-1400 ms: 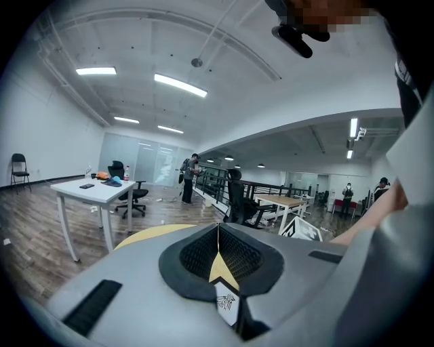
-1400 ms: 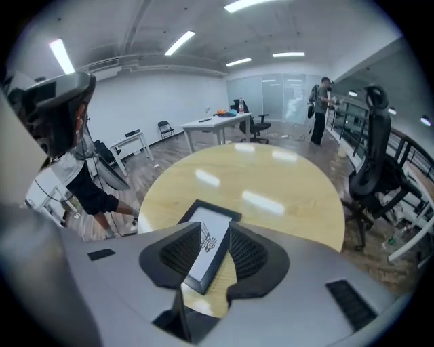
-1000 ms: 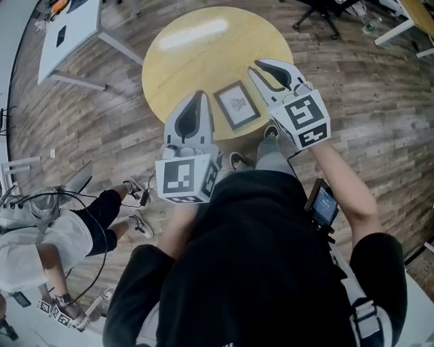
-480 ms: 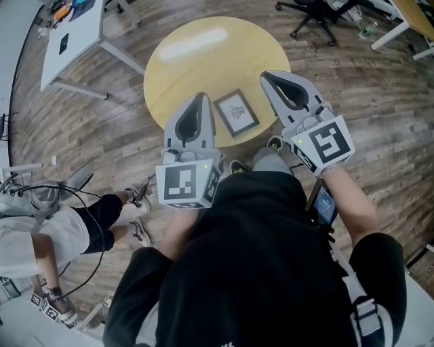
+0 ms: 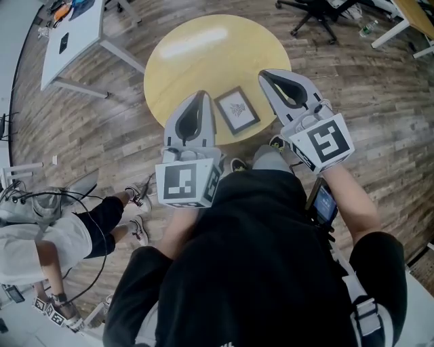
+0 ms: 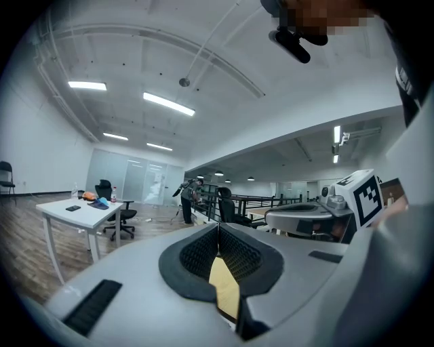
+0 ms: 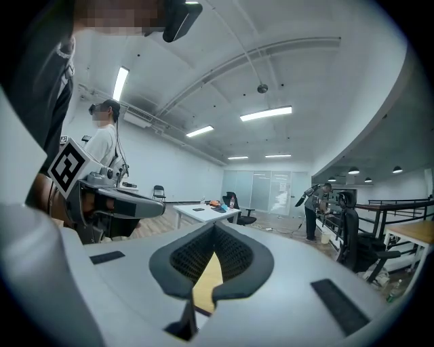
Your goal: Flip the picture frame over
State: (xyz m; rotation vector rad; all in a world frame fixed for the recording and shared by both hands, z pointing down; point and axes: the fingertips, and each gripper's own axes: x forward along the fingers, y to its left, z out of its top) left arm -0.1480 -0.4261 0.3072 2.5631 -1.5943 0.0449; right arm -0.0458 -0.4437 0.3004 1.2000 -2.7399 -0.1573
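Note:
The picture frame point(image 5: 237, 110), dark-edged with a pale mat and a small drawing, lies face up on the round yellow table point(image 5: 203, 47), near its front edge. My left gripper point(image 5: 199, 95) hovers just left of the frame, jaws shut and empty. My right gripper point(image 5: 263, 73) hovers just right of it, also shut with nothing held. Neither touches the frame. In the left gripper view the left gripper point(image 6: 218, 227) points level across the room, tips meeting; the right gripper view shows the right gripper point(image 7: 214, 230) the same way. The frame is hidden in both gripper views.
A white desk point(image 5: 68, 34) stands at the back left, and an office chair point(image 5: 319, 17) at the back right. A person point(image 5: 41, 237) sits on the wood floor at the lower left. A phone point(image 5: 323, 203) hangs at the holder's right hip.
The right gripper has risen toward the camera and its jaws have closed on nothing. The left gripper has barely shifted. The frame lies as before.

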